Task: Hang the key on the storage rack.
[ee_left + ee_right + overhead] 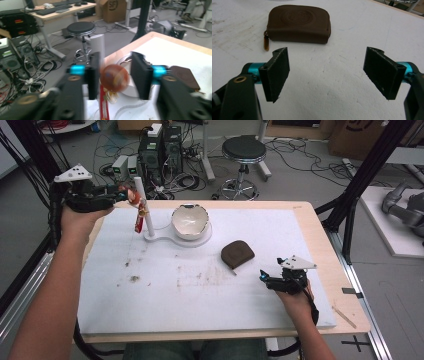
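Note:
A red-orange ball (114,77) hangs by the white post (139,187) of a white stand (170,240), with a red tag (139,220) dangling under it. My left gripper (127,196) is raised at the table's far left and shut on the ball, its jaws on either side of it. The stand also holds a white bowl (190,220). A brown zip pouch (237,254) lies flat mid-table. Near the front right, my right gripper (264,279) rests low and open, just short of the pouch (298,23), nothing between its jaws (325,75).
A white mat (150,290) covers the wooden table (345,295) and carries some brown stains. Beyond the far edge stand a black stool (243,150), computer towers (160,150) and loose cables on the floor.

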The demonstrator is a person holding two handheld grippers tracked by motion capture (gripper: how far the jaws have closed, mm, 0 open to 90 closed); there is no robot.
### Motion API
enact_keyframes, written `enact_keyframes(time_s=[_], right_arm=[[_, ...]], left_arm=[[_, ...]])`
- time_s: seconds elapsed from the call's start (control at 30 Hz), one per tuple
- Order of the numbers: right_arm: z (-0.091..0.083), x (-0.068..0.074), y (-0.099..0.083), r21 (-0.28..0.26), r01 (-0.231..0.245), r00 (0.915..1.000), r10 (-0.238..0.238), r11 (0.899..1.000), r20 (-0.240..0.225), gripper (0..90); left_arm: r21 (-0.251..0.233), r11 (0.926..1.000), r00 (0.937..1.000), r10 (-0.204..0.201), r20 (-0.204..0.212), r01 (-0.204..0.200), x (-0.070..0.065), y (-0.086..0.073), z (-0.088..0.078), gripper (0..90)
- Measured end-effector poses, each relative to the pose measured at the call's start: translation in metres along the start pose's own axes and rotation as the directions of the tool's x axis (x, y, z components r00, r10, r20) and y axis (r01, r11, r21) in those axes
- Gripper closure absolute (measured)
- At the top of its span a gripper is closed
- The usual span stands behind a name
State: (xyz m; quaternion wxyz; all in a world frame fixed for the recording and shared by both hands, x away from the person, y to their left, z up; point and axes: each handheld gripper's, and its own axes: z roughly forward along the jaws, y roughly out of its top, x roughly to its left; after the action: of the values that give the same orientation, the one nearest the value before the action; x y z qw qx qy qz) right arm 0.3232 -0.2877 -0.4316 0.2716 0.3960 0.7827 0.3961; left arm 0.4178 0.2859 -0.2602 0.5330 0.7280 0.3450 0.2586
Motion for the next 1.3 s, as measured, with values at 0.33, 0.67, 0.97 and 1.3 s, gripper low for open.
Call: enact_keyframes(time_s=[0.33, 0.67, 0.97, 1.3], right_arm=[[0.0, 0.001, 0.0, -0.002, 0.003, 1.0, -0.003, 1.0, -0.001, 21.3], [-0.002, 0.001, 0.002, -0.013, 0.006, 1.0, -0.006, 1.0, -0.003, 21.3], [-0.003, 0.001, 0.002, -0.021, 0.008, 0.9999, -0.008, 1.0, -0.007, 21.3], [-0.001, 0.0, 0.004, -0.025, 0.016, 0.9999, -0.016, 1.0, -0.006, 21.3]], left_arm=[[0.013, 0.9998, 0.9998, -0.015, 0.013, 0.015, -0.009, -0.017, 0.004, 44.9], [0.06, 0.998, 0.9971, -0.023, 0.072, 0.018, -0.037, -0.038, 0.01, 32.0], [0.065, 0.9975, 0.9902, -0.036, 0.135, 0.028, -0.067, -0.058, 0.016, 28.0], [0.097, 0.9953, 0.9851, -0.026, 0.17, 0.01, -0.094, -0.089, 0.016, 22.9]])
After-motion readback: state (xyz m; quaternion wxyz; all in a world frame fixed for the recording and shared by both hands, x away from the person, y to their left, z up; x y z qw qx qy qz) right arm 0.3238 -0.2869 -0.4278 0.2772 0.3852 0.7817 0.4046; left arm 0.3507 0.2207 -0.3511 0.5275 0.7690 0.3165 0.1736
